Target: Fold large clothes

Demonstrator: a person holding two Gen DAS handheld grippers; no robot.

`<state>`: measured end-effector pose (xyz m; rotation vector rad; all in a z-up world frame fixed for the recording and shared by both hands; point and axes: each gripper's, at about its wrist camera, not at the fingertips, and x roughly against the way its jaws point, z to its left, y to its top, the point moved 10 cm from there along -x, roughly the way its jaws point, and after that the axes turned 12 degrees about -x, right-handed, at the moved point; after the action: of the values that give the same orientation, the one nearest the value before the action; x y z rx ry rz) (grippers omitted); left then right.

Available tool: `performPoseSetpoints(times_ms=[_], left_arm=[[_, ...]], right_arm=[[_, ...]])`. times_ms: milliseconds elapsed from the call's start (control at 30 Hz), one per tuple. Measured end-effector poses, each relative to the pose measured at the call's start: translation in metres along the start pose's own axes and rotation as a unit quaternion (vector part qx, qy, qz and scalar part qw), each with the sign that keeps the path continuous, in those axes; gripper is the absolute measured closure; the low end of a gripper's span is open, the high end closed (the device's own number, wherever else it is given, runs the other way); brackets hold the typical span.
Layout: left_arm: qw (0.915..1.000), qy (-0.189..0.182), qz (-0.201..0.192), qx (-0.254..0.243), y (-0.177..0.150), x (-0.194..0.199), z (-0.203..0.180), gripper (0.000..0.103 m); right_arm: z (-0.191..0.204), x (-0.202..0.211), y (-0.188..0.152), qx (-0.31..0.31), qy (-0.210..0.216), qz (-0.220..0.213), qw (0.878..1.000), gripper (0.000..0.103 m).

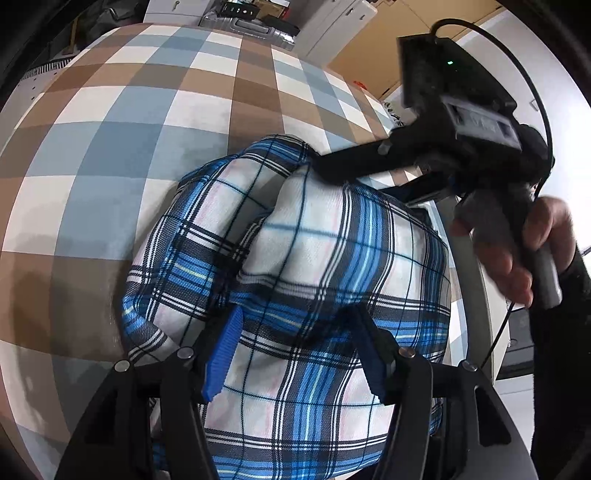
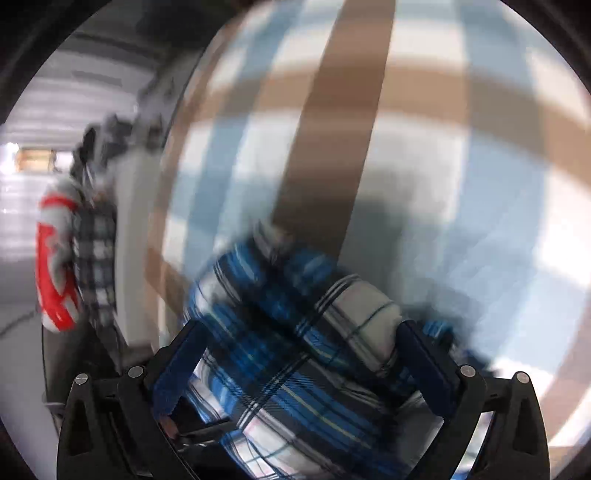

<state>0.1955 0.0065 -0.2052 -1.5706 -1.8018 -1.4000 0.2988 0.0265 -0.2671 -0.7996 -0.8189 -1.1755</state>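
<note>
Closest to us, our left gripper point(image 1: 295, 354) stands half open over the plaid shirt point(image 1: 314, 258). The cloth runs between its blue pads point(image 1: 223, 354), but we see a gap at each side, so we judge that it holds nothing firmly. The shirt lies bunched in a thick bundle on the checkered tablecloth point(image 1: 129, 129), near the table edge on the side of the right hand.

In the right wrist view, our right gripper point(image 2: 299, 354) has its fingers wide apart with a roll of the shirt point(image 2: 295, 350) between them. The picture is blurred, so we cannot tell whether the pads press on the cloth. From the left wrist view this gripper point(image 1: 332, 166) reaches the far top of the bundle, carried by the hand point(image 1: 517, 251).

The danger, as we judge it, is this: if the right gripper pulls while the left one is loose, the whole bundle may slide or unroll. It could also slip off the near edge.

Farther away stand boxes and a white cabinet point(image 1: 332, 26).
</note>
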Motion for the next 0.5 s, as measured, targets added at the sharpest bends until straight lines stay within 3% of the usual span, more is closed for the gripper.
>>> performPoseSetpoints(times_ms=[67,200,267,333,500], left_arm=[[1.0000,-0.004,0.000,0.006,0.001,0.001,0.002,0.048],[0.9999,-0.008,-0.001,0.008,0.004,0.001,0.003,0.048],[0.9999,-0.007,0.000,0.009,0.005,-0.001,0.004,0.048],[1.0000,-0.006,-0.001,0.007,0.006,-0.002,0.003,0.048],[0.9999,-0.008,-0.005,0.007,0.002,0.001,0.003,0.048]], right_arm=[[0.009,0.002,-0.004,0.011,0.015,0.003,1.000,0.000],[0.030,0.015,-0.021,0.021,0.095,0.034,0.995,0.000],[0.031,0.009,-0.032,0.030,0.095,0.052,0.994,0.000],[0.023,-0.009,-0.039,0.030,0.064,0.065,0.995,0.000],[0.028,0.016,-0.032,0.013,0.068,0.007,0.998,0.000]])
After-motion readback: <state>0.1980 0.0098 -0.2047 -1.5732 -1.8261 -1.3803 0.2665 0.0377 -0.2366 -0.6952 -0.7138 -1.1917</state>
